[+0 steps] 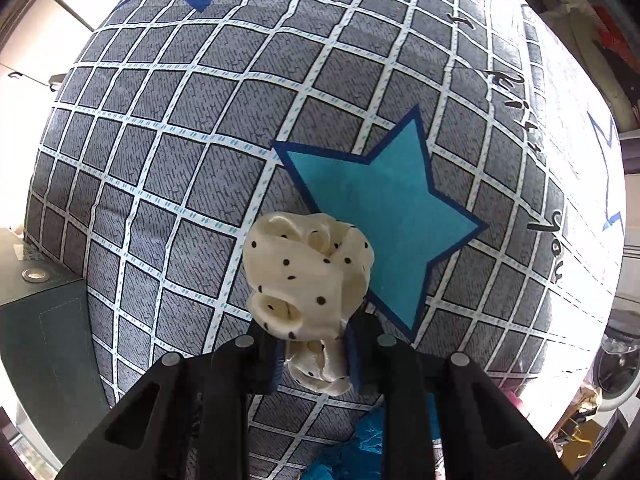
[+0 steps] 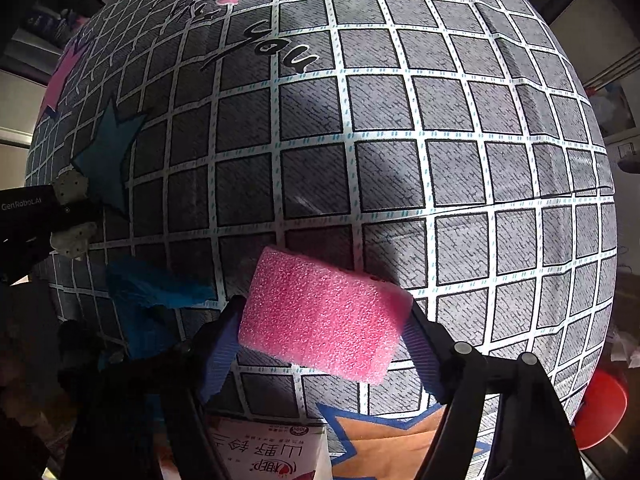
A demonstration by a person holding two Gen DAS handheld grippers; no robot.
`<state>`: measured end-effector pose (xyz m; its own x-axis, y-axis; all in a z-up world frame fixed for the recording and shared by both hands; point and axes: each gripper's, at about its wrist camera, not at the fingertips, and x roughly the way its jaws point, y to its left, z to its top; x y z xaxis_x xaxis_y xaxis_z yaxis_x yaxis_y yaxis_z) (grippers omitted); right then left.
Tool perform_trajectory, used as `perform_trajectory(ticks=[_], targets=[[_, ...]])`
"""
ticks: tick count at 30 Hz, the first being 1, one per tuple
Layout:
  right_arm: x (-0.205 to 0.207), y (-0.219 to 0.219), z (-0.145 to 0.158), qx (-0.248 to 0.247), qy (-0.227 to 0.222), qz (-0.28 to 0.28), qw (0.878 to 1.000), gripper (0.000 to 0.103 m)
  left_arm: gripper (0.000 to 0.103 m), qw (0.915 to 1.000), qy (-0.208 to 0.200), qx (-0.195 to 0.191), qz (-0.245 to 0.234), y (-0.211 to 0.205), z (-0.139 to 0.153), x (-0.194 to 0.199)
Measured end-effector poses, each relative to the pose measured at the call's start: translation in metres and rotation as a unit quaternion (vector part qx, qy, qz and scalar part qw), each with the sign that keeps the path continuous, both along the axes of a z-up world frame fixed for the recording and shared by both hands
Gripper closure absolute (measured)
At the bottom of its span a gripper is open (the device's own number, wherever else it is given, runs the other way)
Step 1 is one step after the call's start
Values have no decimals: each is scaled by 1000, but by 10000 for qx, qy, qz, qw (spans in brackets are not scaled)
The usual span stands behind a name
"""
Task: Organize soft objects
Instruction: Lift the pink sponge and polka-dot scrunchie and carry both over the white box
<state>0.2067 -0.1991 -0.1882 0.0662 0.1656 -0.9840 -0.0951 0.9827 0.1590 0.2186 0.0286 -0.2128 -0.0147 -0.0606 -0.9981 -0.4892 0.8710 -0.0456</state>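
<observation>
The left gripper (image 1: 314, 354) has its jaws drawn narrow on a cream scrunchie with black dots (image 1: 306, 270), the cloth bunched between the blue pads and ballooning out towards twelve o'clock. The right gripper (image 2: 324, 338) has a pink foam sponge (image 2: 326, 314) between much wider jaws, the block lying aslant with its ends against the ribbed blue pads (it looks gripped, though how firmly I cannot tell).

Beneath both lies a grey checked bedspread (image 2: 400, 140) with white grid lines. In the left wrist view a teal star (image 1: 384, 216) is printed at about two o'clock from the scrunchie, a crumpled blue cloth (image 1: 360, 444) sits at five o'clock below the jaws, and a dark green box (image 1: 44, 320) stands at nine o'clock beside the bed. In the right wrist view the same blue cloth shows at nine o'clock from the sponge, and a printed carton (image 2: 276, 456) lies at six o'clock.

I judge the sorting to be barely under way: two soft things are in hand but neither is put away, and the blue cloth is untouched on the cover
</observation>
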Motion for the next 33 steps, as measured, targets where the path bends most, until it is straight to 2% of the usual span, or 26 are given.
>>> perform_trajectory(ticks=[4, 9, 12, 18, 23, 29, 33], targets=[[-9, -15, 16, 174, -44, -111, 9998, 26, 77, 9990, -300, 93, -329, -16, 27, -7], [-22, -28, 47, 365, -230, -241, 9988, 26, 77, 9938, -714, -18, -855, -44, 69, -26], [-28, -35, 61, 434, -330, -157, 9984, 26, 77, 9878, -968, -141, -1213, -64, 96, -41], [-35, -52, 82, 582, -497, 8, 9971, 26, 77, 9722, -1377, -113, -1889, -103, 142, -80], [-59, -48, 100, 675, -626, 61, 9957, 26, 77, 9644, -1525, -71, -2161, -113, 168, -118], [-88, -33, 113, 761, -689, 160, 9946, 26, 77, 9610, -1685, -73, -2191, -104, 193, -160], [-106, -18, 124, 863, -774, 278, 9929, 26, 77, 9582, -1835, 69, -2194, -92, 210, -187]])
